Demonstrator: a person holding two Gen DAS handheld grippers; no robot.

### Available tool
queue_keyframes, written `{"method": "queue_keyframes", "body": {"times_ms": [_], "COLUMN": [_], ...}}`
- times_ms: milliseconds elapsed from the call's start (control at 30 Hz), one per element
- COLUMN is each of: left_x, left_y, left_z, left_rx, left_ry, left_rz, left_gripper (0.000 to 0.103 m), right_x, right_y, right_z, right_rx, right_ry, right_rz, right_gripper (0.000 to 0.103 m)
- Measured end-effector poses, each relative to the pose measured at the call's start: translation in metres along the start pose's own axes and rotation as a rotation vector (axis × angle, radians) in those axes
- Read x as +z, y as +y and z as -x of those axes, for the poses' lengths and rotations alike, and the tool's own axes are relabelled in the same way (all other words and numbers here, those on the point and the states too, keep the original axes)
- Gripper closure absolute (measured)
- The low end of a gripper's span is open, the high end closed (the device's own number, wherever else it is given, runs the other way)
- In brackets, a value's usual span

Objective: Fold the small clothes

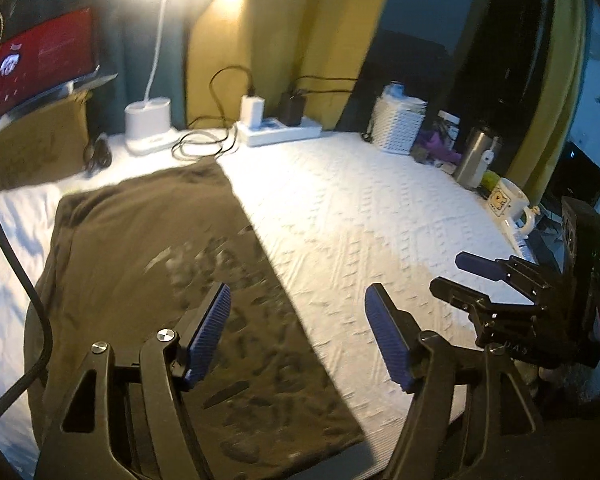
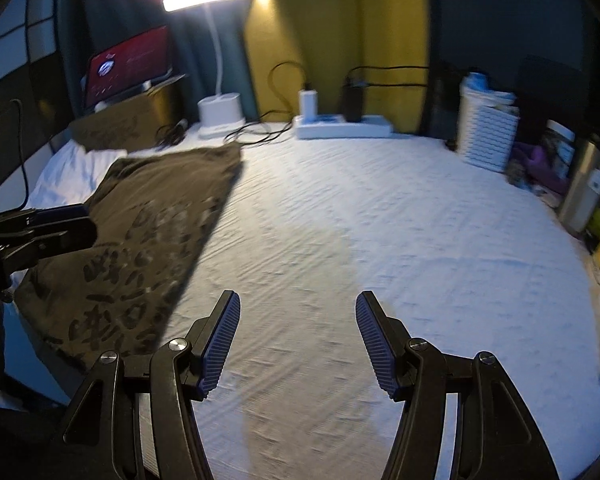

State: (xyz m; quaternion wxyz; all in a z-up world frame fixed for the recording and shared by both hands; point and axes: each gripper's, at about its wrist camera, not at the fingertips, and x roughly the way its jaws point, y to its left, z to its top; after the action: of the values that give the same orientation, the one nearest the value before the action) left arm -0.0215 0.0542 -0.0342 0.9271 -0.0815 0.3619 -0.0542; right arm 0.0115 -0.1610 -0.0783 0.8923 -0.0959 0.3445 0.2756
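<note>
A dark olive-brown cloth garment with a printed pattern (image 1: 172,280) lies flat on the left part of the white textured cloth-covered worktop (image 1: 360,208), reaching from the near edge almost to the far edge, where a white desk lamp base (image 1: 148,128) and a white power strip (image 1: 280,130) stand. Its right side runs as one straight line, so I judge a first lengthwise fold is probably done and the current step is the pause before the next fold.

The left gripper (image 1: 298,332) hangs above the garment's right edge near the worktop's near edge, its blue ribbed pads spread wide, holding and touching nothing. The next move likely calls for pinching that near hem or a corner and carrying it toward the far end.

The right gripper (image 2: 298,344) hovers over bare white cloth to the right of the garment, well apart from it, its jaws equally wide and empty; it would need to shift left to help.
</note>
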Motion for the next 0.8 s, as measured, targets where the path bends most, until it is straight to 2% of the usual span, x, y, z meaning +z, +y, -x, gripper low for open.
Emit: {"method": "queue_keyframes", "body": {"times_ms": [300,567,667,733,767,800], "left_x": [0.011,0.024,0.029,0.033,0.035,0.037], "left_y": [-0.024,-0.028,-0.027,-0.027,-0.028,-0.028], "left_z": [0.015,0.041,0.053,0.062,0.066,0.071], "left_rx": [0.011,0.046,0.036,0.06,0.072,0.081], "left_ry": [-0.058,-0.129,-0.161,-0.188,-0.202,-0.222], "left_rz": [-0.029,-0.017,-0.001,0.0,-0.003,-0.005], "left_gripper": [0.033,0.033,0.033,0.033,0.032,0.025], "right_x": [0.0,0.008,0.01,0.011,0.012,0.013], "right_y": [-0.031,-0.047,-0.049,-0.049,-0.05,-0.05], "right_z": [0.035,0.071,0.087,0.096,0.1,0.106], "right_rx": [-0.058,-0.1,-0.114,-0.12,-0.124,-0.131], "right_ry": [-0.063,-0.112,-0.145,-0.164,-0.173,-0.186], "right_rz": [-0.051,-0.089,-0.088,-0.088,-0.086,-0.084], "right_gripper": [0.04,0.039,0.039,0.038,0.038,0.038]}}
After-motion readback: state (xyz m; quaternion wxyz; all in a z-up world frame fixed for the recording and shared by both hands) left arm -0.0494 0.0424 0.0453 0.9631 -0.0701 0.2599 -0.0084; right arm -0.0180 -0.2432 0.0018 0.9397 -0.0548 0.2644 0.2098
